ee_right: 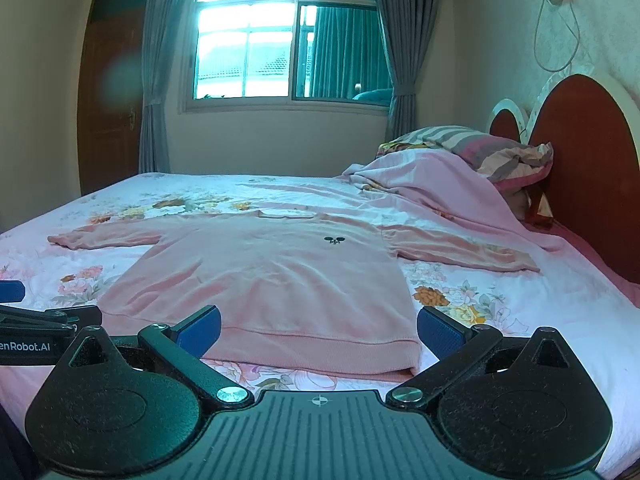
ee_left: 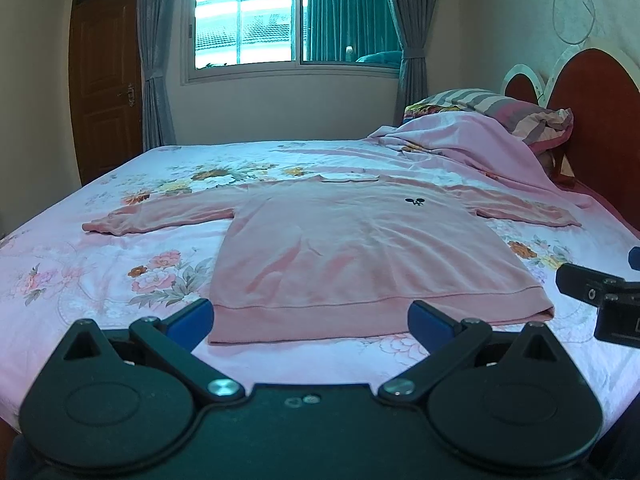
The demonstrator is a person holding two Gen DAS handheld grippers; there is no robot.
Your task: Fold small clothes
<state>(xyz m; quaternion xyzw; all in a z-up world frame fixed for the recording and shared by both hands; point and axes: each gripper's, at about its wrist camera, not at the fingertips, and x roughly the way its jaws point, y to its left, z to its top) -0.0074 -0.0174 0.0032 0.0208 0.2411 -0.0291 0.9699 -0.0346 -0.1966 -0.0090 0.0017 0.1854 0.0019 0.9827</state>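
A small pink long-sleeved sweater [ee_left: 340,248] lies flat, front up, on the floral bed sheet [ee_left: 100,280], sleeves spread to both sides, hem toward me. It also shows in the right wrist view [ee_right: 272,280]. My left gripper [ee_left: 310,322] is open and empty, hovering just before the hem near its left part. My right gripper [ee_right: 318,330] is open and empty, just before the hem near its right corner. Each gripper's edge shows in the other's view.
A pink blanket [ee_left: 472,140] and striped pillows [ee_left: 500,108] are piled at the head of the bed on the right, by a red headboard [ee_left: 592,120]. A window [ee_left: 280,16] and a wooden door [ee_left: 106,80] are behind the bed.
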